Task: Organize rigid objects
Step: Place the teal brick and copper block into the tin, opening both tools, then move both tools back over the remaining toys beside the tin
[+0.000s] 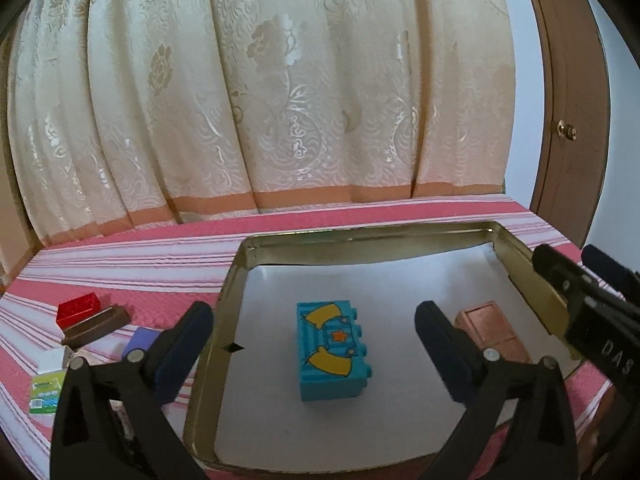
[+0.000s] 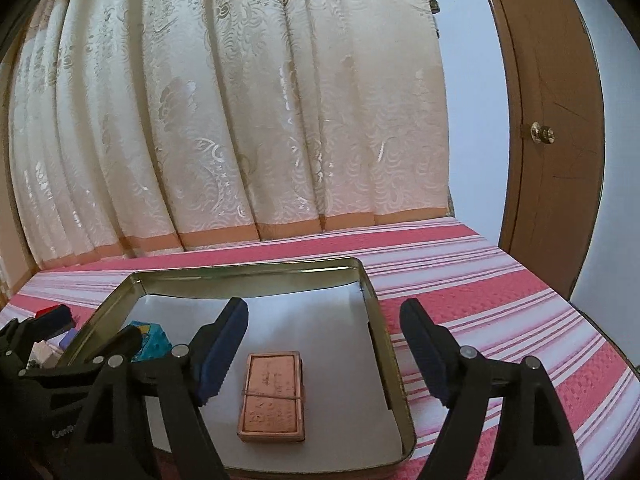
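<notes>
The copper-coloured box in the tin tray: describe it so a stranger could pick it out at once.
Start from the gold-rimmed tin tray lined with white paper on the pink striped cloth. Two things lie in it, apart from each other: a turquoise toy brick and the copper-coloured box. The box is the flat rectangular one with an embossed lid and a thin band across it.

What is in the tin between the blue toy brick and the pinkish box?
Mostly bare white paper lining the tin tray. In the left wrist view, one finger of the open left gripper hangs between the blue brick and the copper box.
</notes>
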Demonstrator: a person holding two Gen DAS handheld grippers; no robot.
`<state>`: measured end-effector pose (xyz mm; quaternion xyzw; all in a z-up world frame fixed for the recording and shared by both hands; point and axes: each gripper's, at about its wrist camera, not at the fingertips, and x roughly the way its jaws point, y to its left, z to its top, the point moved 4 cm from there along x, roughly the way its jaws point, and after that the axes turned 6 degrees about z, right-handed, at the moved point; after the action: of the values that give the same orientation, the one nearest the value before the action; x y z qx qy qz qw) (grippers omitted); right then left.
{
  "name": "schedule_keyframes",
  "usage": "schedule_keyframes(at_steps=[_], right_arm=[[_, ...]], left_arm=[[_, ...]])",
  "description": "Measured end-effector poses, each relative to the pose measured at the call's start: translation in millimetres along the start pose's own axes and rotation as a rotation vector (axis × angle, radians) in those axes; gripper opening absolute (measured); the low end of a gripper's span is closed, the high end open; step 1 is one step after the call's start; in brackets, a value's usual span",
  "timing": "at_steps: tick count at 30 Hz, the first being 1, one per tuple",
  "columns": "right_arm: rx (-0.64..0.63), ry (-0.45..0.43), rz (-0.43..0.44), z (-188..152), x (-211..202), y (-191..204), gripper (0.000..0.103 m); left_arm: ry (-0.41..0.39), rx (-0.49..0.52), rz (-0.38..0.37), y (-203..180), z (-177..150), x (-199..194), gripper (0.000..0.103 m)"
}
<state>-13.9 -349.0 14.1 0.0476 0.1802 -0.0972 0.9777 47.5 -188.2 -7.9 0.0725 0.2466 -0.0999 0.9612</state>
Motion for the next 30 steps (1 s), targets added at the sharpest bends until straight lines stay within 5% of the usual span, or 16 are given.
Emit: schedule_keyframes(at_steps=[16, 30], right_arm=[[0.019, -0.056, -0.061, 0, -11, -5, 0.08], [0.0, -0.076, -0.011, -10, -31, 36, 0.08]], left_arm=[[0.005, -0.059, -0.014, 27, -8, -12, 0.102], [0.005, -0.119, 0.006, 62, -23, -30, 0.102]])
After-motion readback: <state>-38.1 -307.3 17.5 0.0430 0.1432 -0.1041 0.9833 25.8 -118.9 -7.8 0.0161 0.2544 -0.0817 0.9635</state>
